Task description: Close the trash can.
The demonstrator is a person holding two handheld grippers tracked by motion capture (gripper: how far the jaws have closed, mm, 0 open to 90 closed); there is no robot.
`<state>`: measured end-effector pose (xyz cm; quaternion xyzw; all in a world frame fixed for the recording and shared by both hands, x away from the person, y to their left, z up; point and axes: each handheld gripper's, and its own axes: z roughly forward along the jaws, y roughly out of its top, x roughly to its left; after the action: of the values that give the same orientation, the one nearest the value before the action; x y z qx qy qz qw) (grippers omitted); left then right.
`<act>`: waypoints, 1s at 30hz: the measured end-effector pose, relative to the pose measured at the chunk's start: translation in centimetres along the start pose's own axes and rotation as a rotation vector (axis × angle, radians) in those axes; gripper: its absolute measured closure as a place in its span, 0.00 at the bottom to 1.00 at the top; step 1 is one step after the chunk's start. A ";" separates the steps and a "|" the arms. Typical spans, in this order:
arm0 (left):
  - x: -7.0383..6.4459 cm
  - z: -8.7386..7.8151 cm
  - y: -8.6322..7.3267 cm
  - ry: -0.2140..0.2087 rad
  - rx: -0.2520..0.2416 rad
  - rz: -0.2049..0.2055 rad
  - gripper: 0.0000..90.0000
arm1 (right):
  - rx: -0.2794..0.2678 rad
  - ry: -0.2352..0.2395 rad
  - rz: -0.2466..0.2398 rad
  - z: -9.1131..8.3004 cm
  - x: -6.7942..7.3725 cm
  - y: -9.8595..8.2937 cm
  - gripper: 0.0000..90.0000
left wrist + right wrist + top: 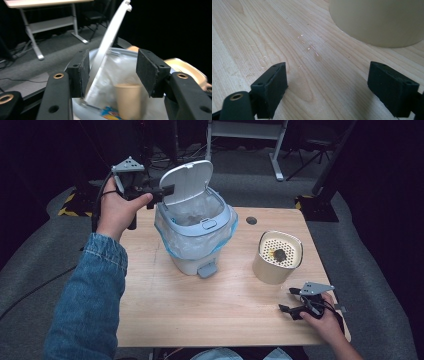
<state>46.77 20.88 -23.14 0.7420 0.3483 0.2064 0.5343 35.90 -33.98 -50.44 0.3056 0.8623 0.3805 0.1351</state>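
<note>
The left gripper (162, 191), jaws spread and holding nothing, hovers beside the raised lid (189, 180) of the lined bin (197, 240), while the right gripper (290, 300), likewise spread and empty, rests on bare table (210, 305) near the beige container (276, 257) and the near edge
</note>
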 end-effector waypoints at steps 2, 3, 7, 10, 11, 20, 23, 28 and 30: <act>-0.8 -0.1 -0.3 -0.041 0.008 -0.009 0.52 | 0.000 0.000 0.000 0.0 0.0 0.0 0.18; -1.3 0.0 -0.6 -0.071 0.013 -0.018 0.52 | 0.000 0.000 -0.001 0.0 0.0 0.0 0.18; -2.5 0.4 -1.3 -0.132 0.034 -0.007 0.54 | 0.000 0.000 0.000 0.0 0.0 0.0 0.18; -3.2 0.9 -1.6 -0.157 0.074 -0.010 0.57 | 0.000 0.000 0.000 0.0 0.0 0.0 0.18; -3.3 1.1 -1.7 -0.167 0.085 -0.014 0.58 | 0.000 0.000 0.000 0.0 0.0 0.0 0.18; -4.0 3.1 -2.8 -0.202 0.146 -0.040 0.75 | 0.000 0.000 0.000 0.0 0.0 0.0 0.18; -4.2 3.8 -2.9 -0.171 0.169 -0.020 0.80 | 0.000 0.000 0.000 0.0 0.0 0.0 0.18; -4.5 4.9 -2.9 -0.139 0.166 0.017 0.87 | 0.000 0.000 0.000 0.0 0.0 0.0 0.18; -4.7 5.2 -2.9 -0.154 0.167 0.005 0.89 | 0.000 0.000 0.000 0.0 0.0 0.0 0.18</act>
<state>46.31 14.57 -27.30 0.7985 0.3204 0.1206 0.4952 35.90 -33.98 -50.44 0.3056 0.8623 0.3806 0.1350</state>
